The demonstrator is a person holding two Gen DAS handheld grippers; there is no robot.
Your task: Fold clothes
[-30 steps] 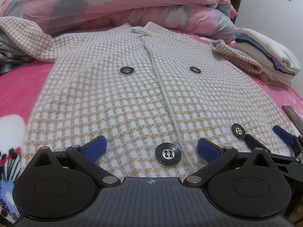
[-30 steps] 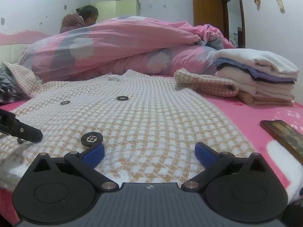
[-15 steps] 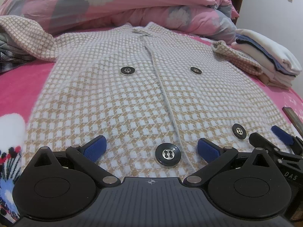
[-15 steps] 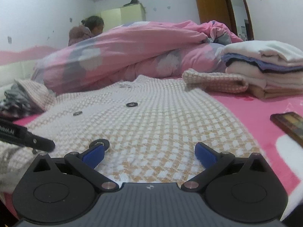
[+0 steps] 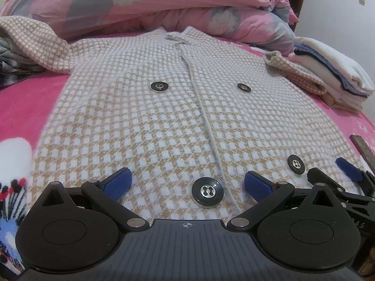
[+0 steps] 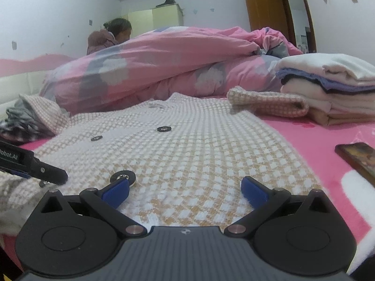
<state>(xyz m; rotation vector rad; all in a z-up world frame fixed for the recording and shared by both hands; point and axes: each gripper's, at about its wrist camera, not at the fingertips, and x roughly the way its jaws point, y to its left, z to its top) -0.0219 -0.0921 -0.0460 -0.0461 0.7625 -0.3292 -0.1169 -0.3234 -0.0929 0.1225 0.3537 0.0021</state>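
Observation:
A tan-and-white checked cardigan (image 5: pixel 164 121) with dark buttons lies flat, front up, on the pink bed; it also shows in the right wrist view (image 6: pixel 199 149). My left gripper (image 5: pixel 187 183) is open at the bottom hem, its blue pads either side of a large button (image 5: pixel 207 192). My right gripper (image 6: pixel 185 190) is open at the hem's right part, beside another button (image 6: pixel 123 177); it shows at the right edge of the left wrist view (image 5: pixel 332 173). One sleeve (image 5: pixel 295 72) lies out to the right, the other sleeve (image 5: pixel 35 39) to the left.
A stack of folded clothes (image 6: pixel 328 93) sits at the right. A rumpled pink duvet (image 6: pixel 164 65) lies behind the cardigan. A flat dark rectangular object (image 6: pixel 358 159) lies on the bed at the right. A person (image 6: pixel 110 35) sits beyond the duvet. Crumpled clothes (image 5: pixel 11 70) lie left.
Both grippers have stayed open at the hem. The right wrist view has tilted a little lower towards the bed; the cardigan has not moved.

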